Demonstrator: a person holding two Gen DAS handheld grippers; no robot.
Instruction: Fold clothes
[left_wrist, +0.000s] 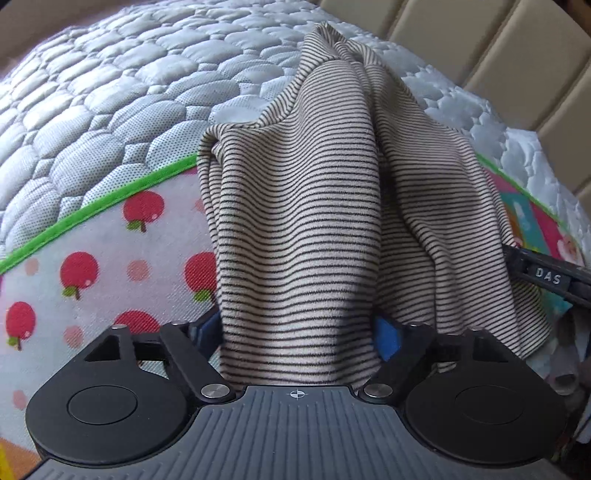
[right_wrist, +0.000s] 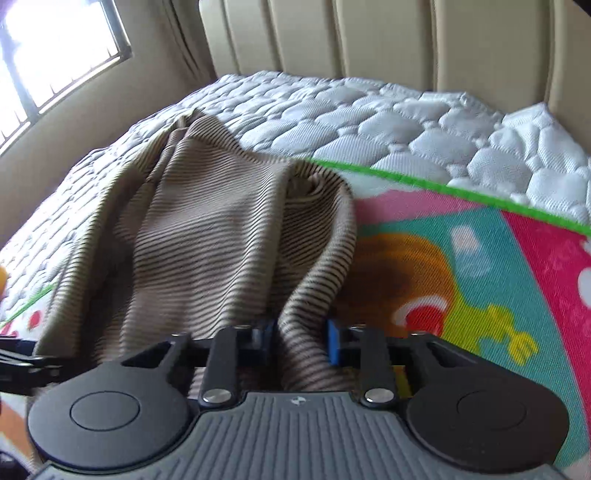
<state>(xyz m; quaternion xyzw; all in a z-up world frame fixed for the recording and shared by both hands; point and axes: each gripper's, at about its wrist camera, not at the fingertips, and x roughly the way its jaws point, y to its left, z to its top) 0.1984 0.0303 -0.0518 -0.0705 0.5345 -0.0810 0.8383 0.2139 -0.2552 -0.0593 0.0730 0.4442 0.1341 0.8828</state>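
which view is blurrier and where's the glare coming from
Right wrist view: softer, the striped garment smeared by motion blur, and the window at top left blown out white. Left wrist view: sharp stripes, even light, soft shadow in the folds. Both views: fisheye bends the green mat edge and quilted mattress.

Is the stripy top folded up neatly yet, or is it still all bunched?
Still bunched. The stripy top hangs in loose wrinkles, draped over the mat and mattress, with no flat, neat folds.
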